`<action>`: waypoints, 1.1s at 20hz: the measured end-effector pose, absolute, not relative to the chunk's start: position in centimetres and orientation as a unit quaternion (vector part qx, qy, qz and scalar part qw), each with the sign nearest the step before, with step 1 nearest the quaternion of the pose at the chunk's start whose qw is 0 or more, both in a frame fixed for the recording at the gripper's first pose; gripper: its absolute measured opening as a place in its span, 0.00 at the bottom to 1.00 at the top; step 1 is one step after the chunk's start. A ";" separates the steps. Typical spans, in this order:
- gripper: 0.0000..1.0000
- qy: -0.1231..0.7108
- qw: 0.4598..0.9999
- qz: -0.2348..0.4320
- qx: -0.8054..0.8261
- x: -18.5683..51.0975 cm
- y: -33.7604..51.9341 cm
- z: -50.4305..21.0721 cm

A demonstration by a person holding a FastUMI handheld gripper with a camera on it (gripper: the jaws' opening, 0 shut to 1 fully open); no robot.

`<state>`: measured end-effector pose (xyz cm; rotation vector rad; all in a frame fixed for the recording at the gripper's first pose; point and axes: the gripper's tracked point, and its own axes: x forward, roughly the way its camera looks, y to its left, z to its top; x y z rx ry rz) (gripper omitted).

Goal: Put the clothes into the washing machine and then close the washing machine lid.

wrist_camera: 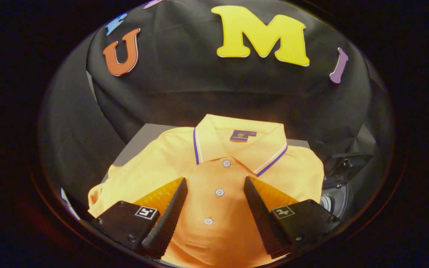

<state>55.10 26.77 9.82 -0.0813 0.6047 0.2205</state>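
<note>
A folded orange polo shirt (162,163) with a blue-and-white trimmed collar lies flat on a grey surface (143,136). Its button placket runs toward me between my fingers. My gripper (214,184) is open, hovering over the shirt's lower front, with the left finger (168,216) and right finger (261,216) spread either side of the buttons. Nothing is held between them. To the right of the shirt, a dark round part of what may be the washing machine (335,199) shows, mostly hidden.
Black cloth walls stand close behind and to both sides of the grey surface. A dark bracket-like piece (348,163) sits just right of the shirt's shoulder. A pale edge (67,203) shows at the lower left.
</note>
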 end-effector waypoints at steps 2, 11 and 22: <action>0.91 0.299 0.945 0.128 -0.048 55.4 26.3 9.7; 0.19 0.256 0.949 0.180 -0.042 54.8 25.3 9.7; 0.07 0.229 0.947 0.227 0.003 47.3 22.5 10.5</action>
